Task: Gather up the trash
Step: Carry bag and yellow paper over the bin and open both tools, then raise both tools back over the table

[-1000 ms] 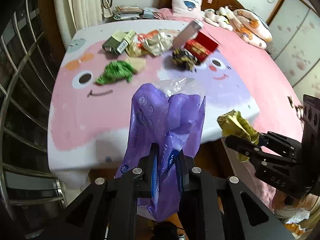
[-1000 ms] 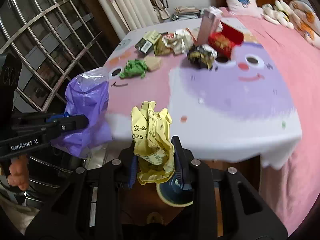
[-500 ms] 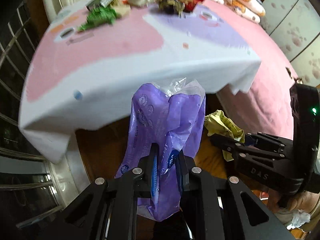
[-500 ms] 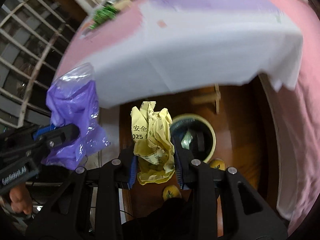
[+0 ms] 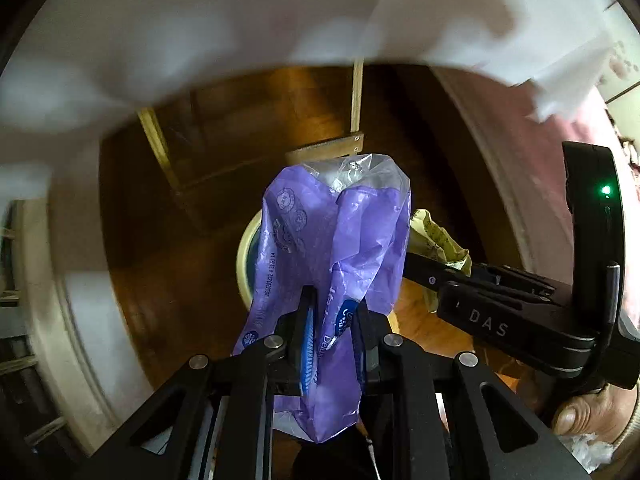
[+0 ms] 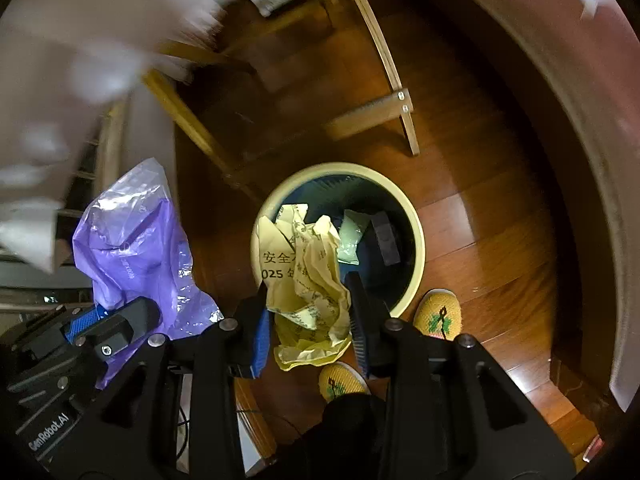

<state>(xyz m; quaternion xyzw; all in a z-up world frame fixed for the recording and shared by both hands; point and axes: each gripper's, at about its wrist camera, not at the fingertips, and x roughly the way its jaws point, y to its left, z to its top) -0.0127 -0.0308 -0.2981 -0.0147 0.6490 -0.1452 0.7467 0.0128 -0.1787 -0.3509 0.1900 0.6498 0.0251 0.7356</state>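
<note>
both grippers have swung from the table down over the waste bin [image 6: 416, 240]; right gripper [image 6: 306, 312] clamps yellow wrapper [image 6: 308, 280], left gripper [image 5: 330, 320] clamps purple bag [image 5: 340, 232], ready to drop

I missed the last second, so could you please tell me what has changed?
Both hand-held grippers swung down from the tabletop toward the floor; the right hand-held gripper now hangs over the waste bin. Unchanged: it grips the yellow wrapper, and the left grips the purple bag.
</note>
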